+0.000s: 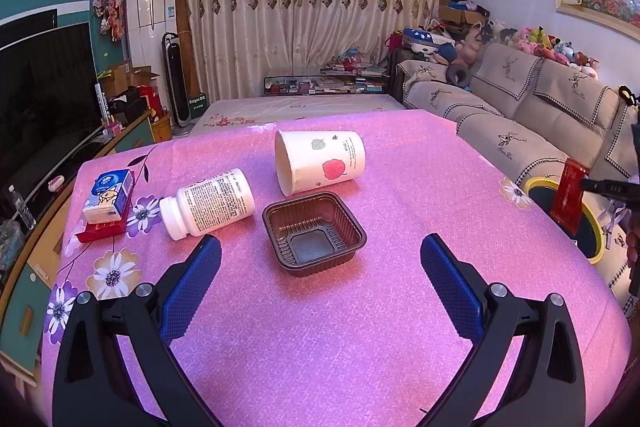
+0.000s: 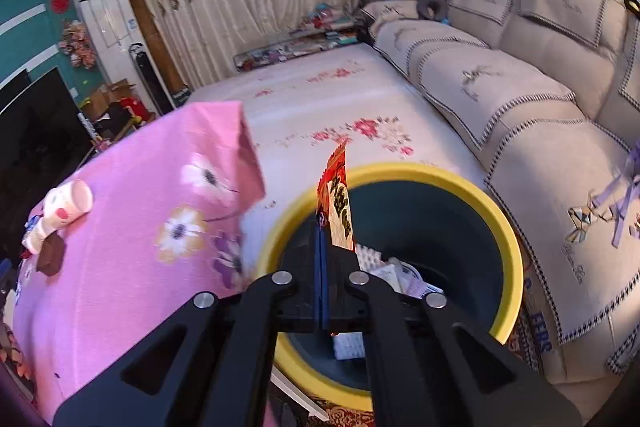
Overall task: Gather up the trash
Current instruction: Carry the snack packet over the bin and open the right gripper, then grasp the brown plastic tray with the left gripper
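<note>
My right gripper (image 2: 325, 247): jaws pressed together on a red snack wrapper (image 2: 335, 205), which sticks up past the fingertips
Wrapper's place: held in the air above the open mouth of the yellow-rimmed bin (image 2: 508, 247), off the table's edge; from my left camera the same wrapper (image 1: 568, 197) hangs at the far right, over the bin (image 1: 596, 247)
Inside the bin: white paper scraps and a white ribbed piece lie at the bottom
My left gripper (image 1: 320, 267): jaws wide apart, nothing between the blue pads (image 1: 192, 291), hovering over the pink tablecloth (image 1: 320, 347)
Brown plastic tray (image 1: 314, 231): empty, upright, on the cloth just ahead of my left fingertips, between them
Paper cup (image 1: 320, 161): on its side behind the tray, mouth turned left, very close to the tray's far rim
White pill bottle (image 1: 208, 203): on its side, left of the tray, cap toward me
Tissue pack (image 1: 108, 197): resting on a flat red box (image 1: 102, 230) near the left edge
Sofa (image 2: 520, 99): just beside the bin on its right
</note>
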